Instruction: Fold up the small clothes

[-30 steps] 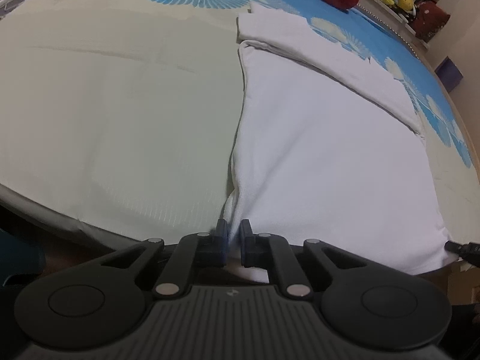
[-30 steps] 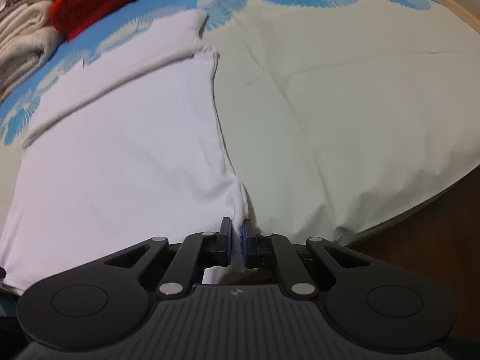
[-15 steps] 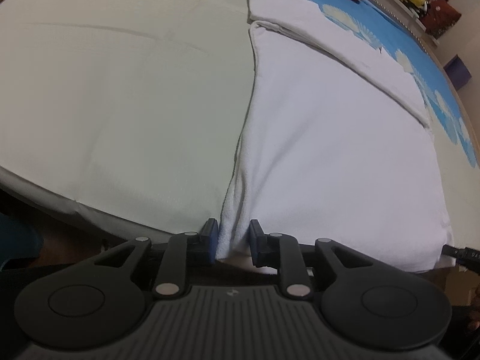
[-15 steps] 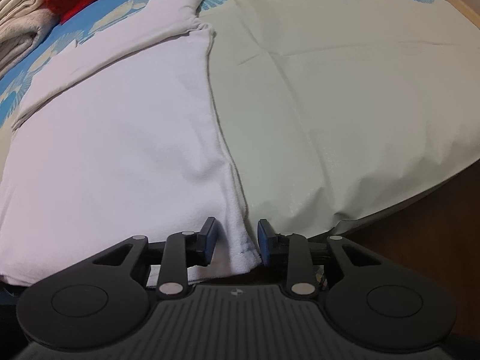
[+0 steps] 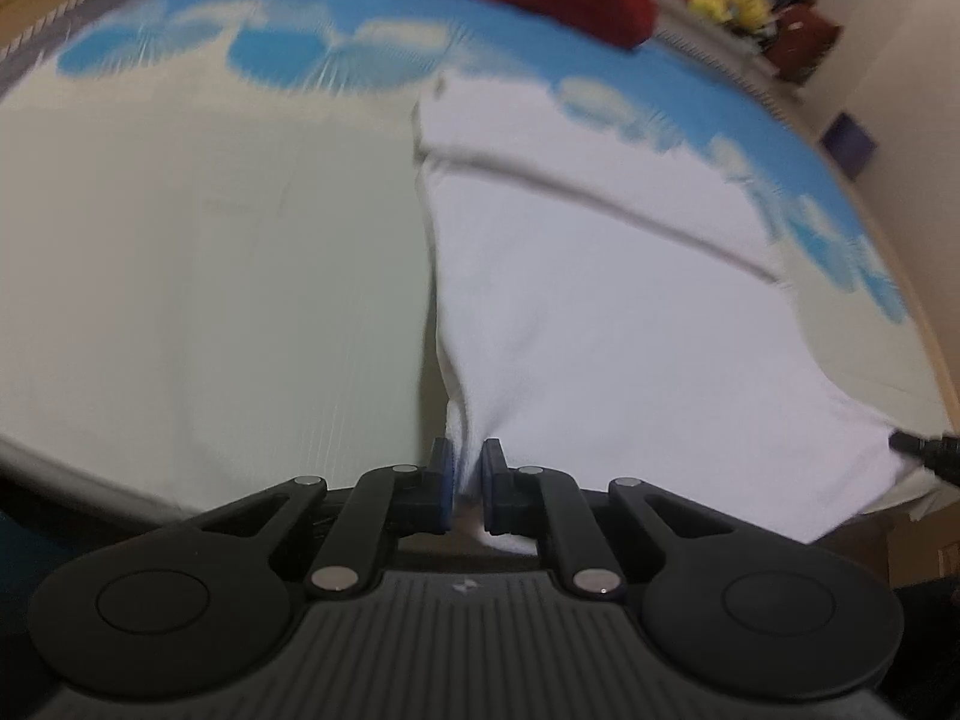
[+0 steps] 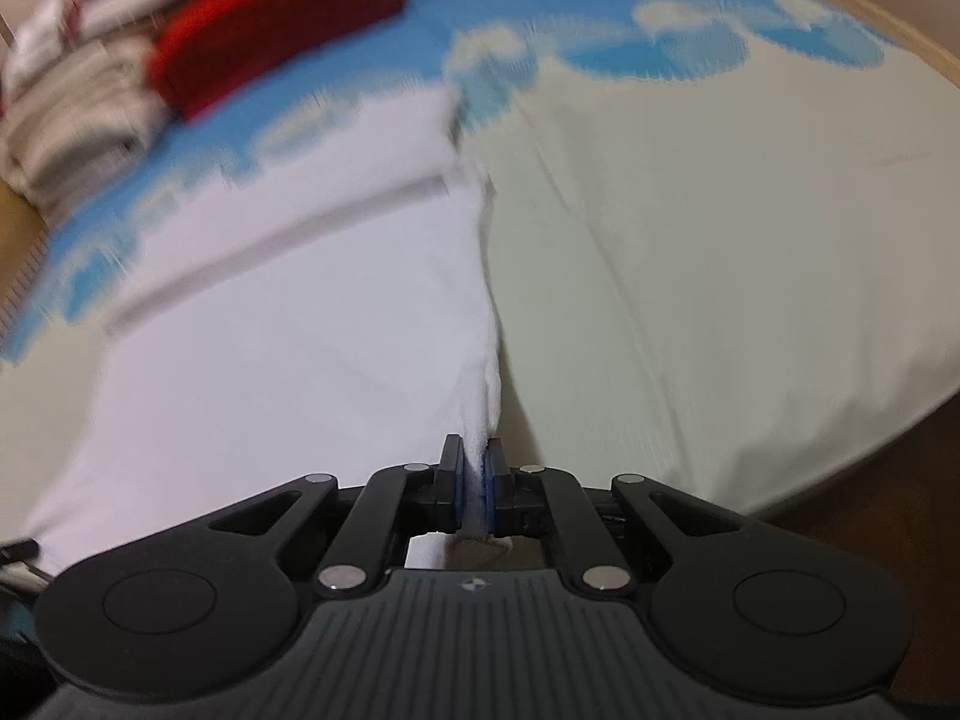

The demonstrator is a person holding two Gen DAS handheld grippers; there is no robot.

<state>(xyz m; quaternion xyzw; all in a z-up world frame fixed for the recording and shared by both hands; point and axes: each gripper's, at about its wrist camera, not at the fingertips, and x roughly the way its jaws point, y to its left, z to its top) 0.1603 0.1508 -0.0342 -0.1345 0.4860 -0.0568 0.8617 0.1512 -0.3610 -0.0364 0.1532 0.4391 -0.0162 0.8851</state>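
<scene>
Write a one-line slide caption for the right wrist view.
Right gripper pinches the near corner of a white cloth spread on the bed.

no readable words, labels or numbers in either view, only a small unreadable emblem on each gripper body, frames blurred

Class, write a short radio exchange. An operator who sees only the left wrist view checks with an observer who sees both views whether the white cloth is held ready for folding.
Operator: My left gripper pinches a near corner of the white cloth. Is the other corner held?
Observer: Yes. The right gripper is shut on the other near corner.
Operator: What lies on its far side?
Observer: Bare pale sheet, then brown floor past the bed's edge.
</scene>
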